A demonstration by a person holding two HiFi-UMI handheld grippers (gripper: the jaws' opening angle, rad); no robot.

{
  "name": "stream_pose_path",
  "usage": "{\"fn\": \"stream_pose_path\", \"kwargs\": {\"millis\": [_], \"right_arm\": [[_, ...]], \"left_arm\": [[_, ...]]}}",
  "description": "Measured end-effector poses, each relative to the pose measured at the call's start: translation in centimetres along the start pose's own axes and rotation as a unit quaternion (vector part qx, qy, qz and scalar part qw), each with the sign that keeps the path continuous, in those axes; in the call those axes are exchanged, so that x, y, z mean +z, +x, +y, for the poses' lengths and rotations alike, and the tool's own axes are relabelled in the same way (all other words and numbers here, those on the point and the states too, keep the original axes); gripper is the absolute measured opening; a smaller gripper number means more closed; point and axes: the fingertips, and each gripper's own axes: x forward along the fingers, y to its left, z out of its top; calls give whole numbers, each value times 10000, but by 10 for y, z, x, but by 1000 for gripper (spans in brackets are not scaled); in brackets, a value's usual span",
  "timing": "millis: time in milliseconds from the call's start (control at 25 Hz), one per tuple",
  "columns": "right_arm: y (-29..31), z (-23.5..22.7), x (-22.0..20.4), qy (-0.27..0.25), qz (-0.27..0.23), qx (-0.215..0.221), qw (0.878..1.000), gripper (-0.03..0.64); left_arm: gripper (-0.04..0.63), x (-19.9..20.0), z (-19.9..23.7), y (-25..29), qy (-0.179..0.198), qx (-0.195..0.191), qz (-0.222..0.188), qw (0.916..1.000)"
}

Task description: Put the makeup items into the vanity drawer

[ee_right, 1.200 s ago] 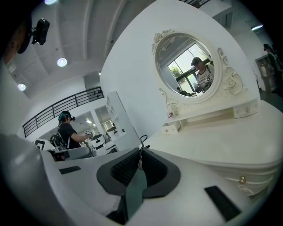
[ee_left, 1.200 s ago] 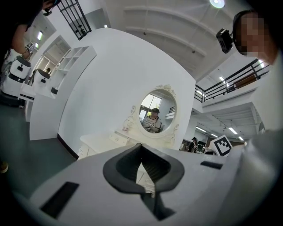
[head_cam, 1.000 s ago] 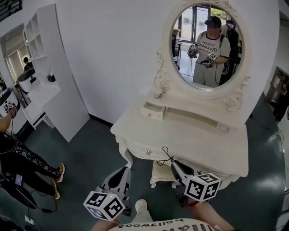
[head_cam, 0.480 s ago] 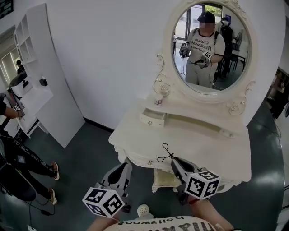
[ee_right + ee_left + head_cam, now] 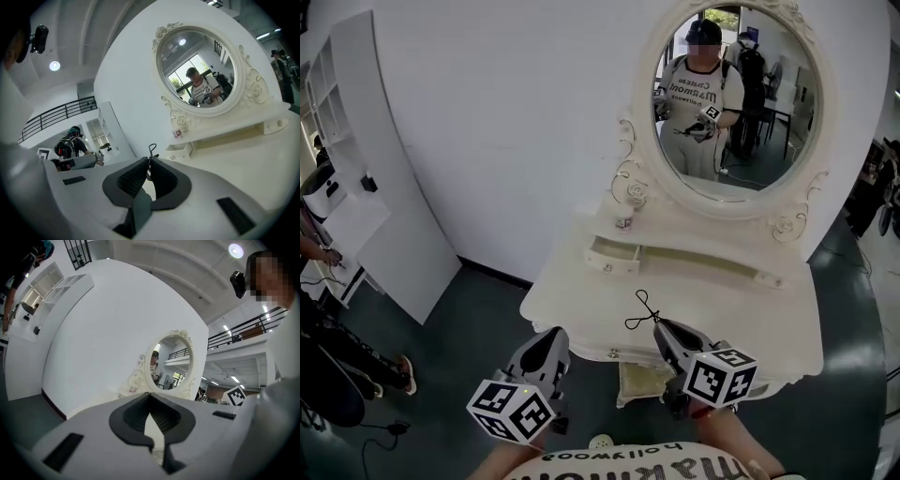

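Note:
A white vanity (image 5: 731, 305) with an oval mirror (image 5: 736, 103) stands in front of me. Its small upper drawer (image 5: 614, 255) is pulled open, and a little bottle (image 5: 623, 223) stands on the shelf above it. My right gripper (image 5: 657, 326) is over the tabletop's front edge, shut on a thin black wire loop (image 5: 641, 309) that sticks out past its tips (image 5: 151, 149). My left gripper (image 5: 556, 336) hangs left of it, short of the vanity, shut with nothing in it (image 5: 149, 396). The drawer (image 5: 180, 151) also shows in the right gripper view.
A cream stool (image 5: 642, 380) sits under the vanity. A knob (image 5: 613, 354) marks the front drawer. A white shelf unit (image 5: 356, 178) leans at the left wall, with people (image 5: 323, 366) beside it on the dark floor.
Both grippers and my head have come closer to the vanity. The right gripper with the wire loop now reaches over the table's front edge. Both stay shut.

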Motion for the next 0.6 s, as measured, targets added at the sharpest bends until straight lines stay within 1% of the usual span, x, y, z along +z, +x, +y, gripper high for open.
{"fn": "stream_pose_path", "kwargs": {"millis": [160,360,600], "right_arm": [[12,0,3,58,-64,-63,9999,41],[21,-8,-1,80,2,-189,9998,41],[42,-18,-2,157,187,-172,9996,41]], "left_arm": [[8,5,16,10,-1,-71,-21,10000],[8,2,29,18,-88,-111,4,9999],[8,-1,47,25,-211,42,18,9998]]}}
